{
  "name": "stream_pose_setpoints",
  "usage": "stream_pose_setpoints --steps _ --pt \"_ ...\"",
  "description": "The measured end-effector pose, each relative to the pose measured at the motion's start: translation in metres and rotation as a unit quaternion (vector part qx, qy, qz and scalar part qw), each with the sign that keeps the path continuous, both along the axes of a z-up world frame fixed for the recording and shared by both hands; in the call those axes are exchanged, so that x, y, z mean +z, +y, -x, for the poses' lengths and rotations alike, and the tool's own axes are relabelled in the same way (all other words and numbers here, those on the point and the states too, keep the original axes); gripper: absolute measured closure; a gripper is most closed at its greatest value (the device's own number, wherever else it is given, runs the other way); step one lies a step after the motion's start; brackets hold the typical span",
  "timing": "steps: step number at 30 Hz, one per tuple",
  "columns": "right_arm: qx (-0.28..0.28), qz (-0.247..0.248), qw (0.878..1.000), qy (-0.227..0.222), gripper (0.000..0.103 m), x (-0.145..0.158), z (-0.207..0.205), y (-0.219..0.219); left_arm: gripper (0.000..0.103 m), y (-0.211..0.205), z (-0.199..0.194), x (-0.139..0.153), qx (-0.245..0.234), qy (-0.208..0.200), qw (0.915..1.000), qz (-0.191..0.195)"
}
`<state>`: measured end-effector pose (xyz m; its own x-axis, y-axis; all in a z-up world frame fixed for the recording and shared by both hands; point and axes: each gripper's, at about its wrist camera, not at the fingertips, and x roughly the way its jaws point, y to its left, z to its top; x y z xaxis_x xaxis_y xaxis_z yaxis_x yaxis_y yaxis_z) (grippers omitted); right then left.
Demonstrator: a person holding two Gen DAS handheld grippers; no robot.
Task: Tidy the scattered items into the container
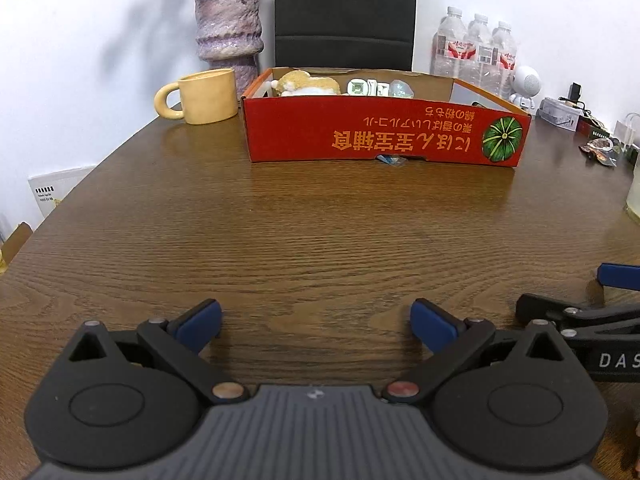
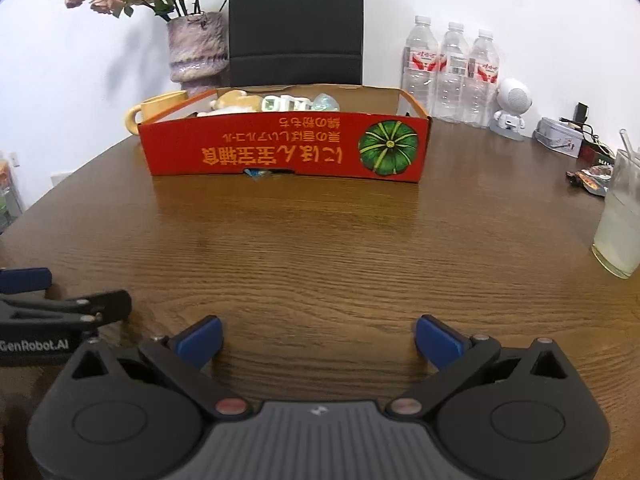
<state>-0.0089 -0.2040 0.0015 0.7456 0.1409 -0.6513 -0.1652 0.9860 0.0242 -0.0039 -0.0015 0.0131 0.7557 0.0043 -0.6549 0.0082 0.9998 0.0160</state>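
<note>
Both grippers, left [image 1: 316,326] and right [image 2: 318,338], hovering low over tabletop [image 1: 320,232], fingers wide, empty. Box [image 1: 384,134] sitting at 12 o'clock, items inside. Risking: wrapper [image 1: 390,159] poking under its front wall getting missed; box sliding if nudged.

A dark wooden table [image 1: 280,220] shows open grain under a soft sheen. On it sits a red printed cardboard box [image 1: 384,136], matt outside, raw brown inside. The yellow mug [image 1: 208,96] looks like smooth glazed ceramic; the purple vase [image 1: 229,24] is rough and mottled. Clear plastic bottles [image 2: 452,72] gleam. Both grippers are matt black plastic with blue pads [image 2: 200,340].
</note>
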Motion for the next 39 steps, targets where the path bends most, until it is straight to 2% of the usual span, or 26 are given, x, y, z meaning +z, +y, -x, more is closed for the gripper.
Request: stream_pose_setpoints --steps 39 --pt "-0.006 0.000 1.000 0.000 0.000 0.0024 0.0007 0.0005 0.000 0.0014 -0.0009 0.0014 -0.005 0.001 1.0000 0.005"
